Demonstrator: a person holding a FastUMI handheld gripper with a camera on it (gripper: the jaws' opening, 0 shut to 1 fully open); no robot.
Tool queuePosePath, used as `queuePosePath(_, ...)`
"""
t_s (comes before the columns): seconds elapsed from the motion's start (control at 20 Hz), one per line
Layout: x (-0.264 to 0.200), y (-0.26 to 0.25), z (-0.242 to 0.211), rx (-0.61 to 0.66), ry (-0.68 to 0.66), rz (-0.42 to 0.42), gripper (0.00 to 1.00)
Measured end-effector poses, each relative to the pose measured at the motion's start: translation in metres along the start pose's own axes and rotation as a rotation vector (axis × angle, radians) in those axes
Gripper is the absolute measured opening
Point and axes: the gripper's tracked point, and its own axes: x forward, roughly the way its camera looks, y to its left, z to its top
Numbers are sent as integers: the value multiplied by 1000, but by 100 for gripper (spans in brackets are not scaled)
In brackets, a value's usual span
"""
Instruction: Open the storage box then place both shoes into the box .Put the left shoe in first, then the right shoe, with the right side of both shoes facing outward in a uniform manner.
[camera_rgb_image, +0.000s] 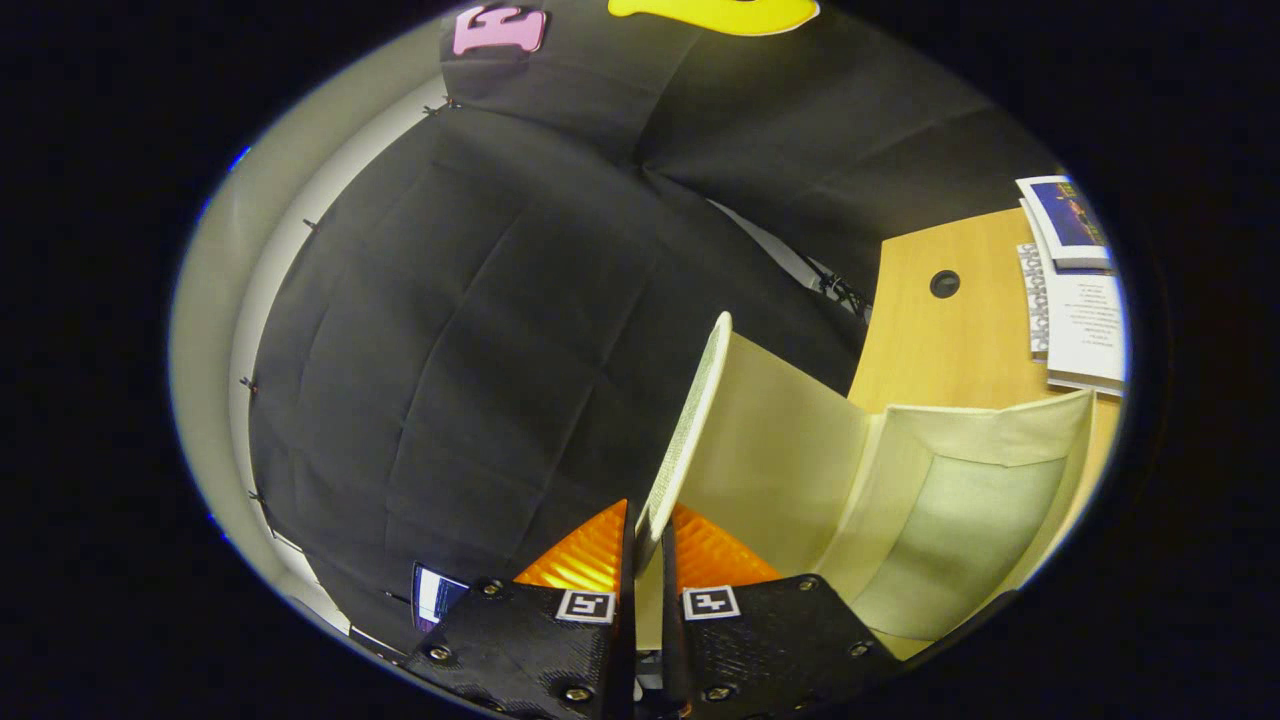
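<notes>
Tool pinching the thin edge of the storage box lid, both orange fingers pressed on it w/ barely a gap. Lid stands near upright, swung up off the box, prob. held that way so the opening is free for the shoes. Box is cream, open side showing its pale inside, sits on the wooden bench near its front edge. Judging by this, opening step is nearly done; shoes not yet in. Bench has a cable hole and booklets toward its far corner. Black cloth wall behind, pale room wall beyond it.
</notes>
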Motion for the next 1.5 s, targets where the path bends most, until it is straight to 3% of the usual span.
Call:
queuePosePath(0.35, 62, 11, -24, -28, 84, -68, 11)
queuePosePath(0.45, 56, 11, -20, -47, 86, -82, 15)
queuePosePath(0.7, 47, 6, -15, -54, 78, -107, 94)
queuePosePath(1.0, -11, -10, 5, -73, 13, -167, 94)
queuePosePath(1.5, -156, -56, 22, -78, -163, -287, 94)
